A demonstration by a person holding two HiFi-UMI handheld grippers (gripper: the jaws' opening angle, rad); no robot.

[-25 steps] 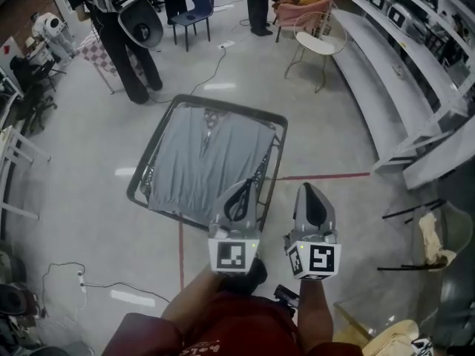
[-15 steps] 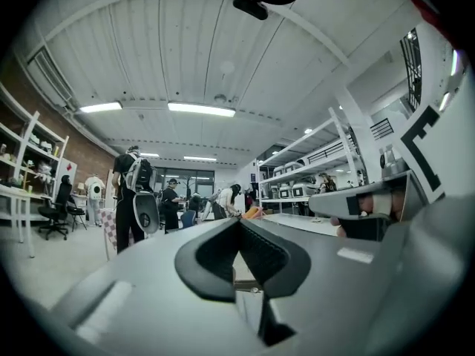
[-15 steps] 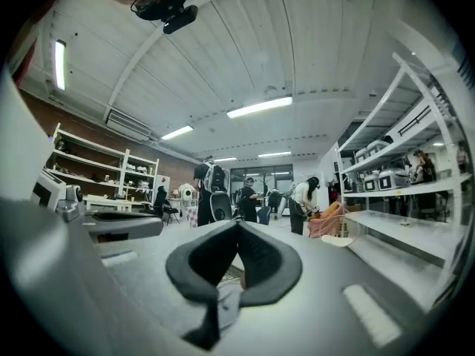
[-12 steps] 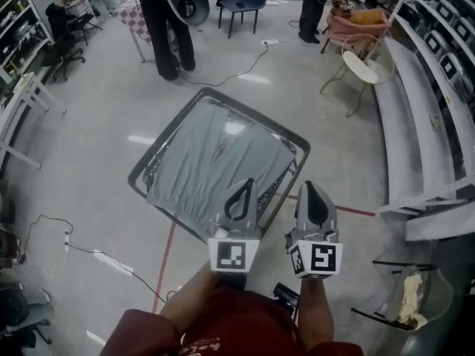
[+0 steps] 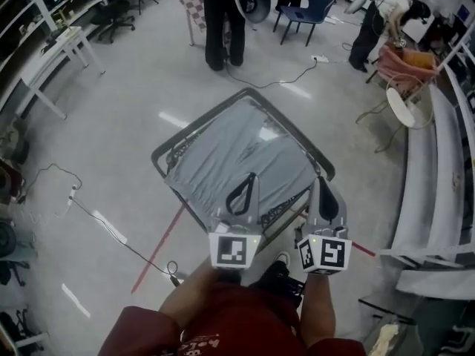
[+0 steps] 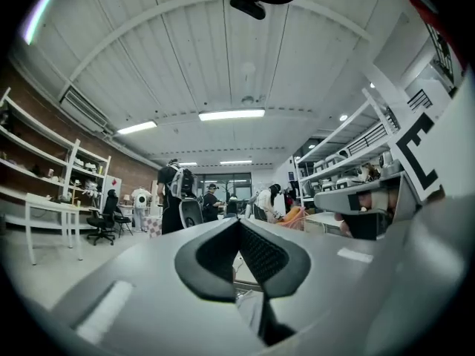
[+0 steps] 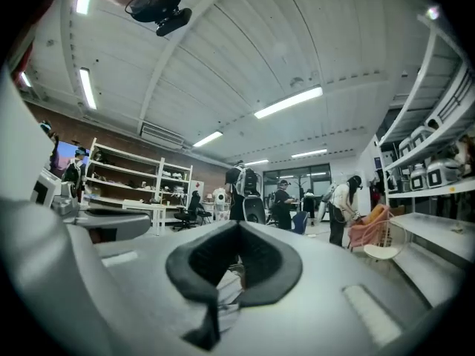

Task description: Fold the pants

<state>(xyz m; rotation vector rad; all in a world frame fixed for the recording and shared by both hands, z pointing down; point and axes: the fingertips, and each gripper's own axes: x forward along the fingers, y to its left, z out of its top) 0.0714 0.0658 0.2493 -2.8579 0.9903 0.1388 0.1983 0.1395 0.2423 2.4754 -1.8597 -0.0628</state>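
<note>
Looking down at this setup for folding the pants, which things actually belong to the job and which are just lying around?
For the job:
- grey pants, spread flat
- dark-framed table under them
- left gripper and right gripper, both shut, holding nothing

Just lying about:
- blue chair
- white round chair
- white desk
- red floor tape

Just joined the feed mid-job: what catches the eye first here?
Grey pants lie spread flat on a dark metal-framed rectangular stand at the centre of the head view. Near its closest edge, the left gripper and right gripper are side by side, both shut and empty. A person in dark trousers stands beyond it.
</note>
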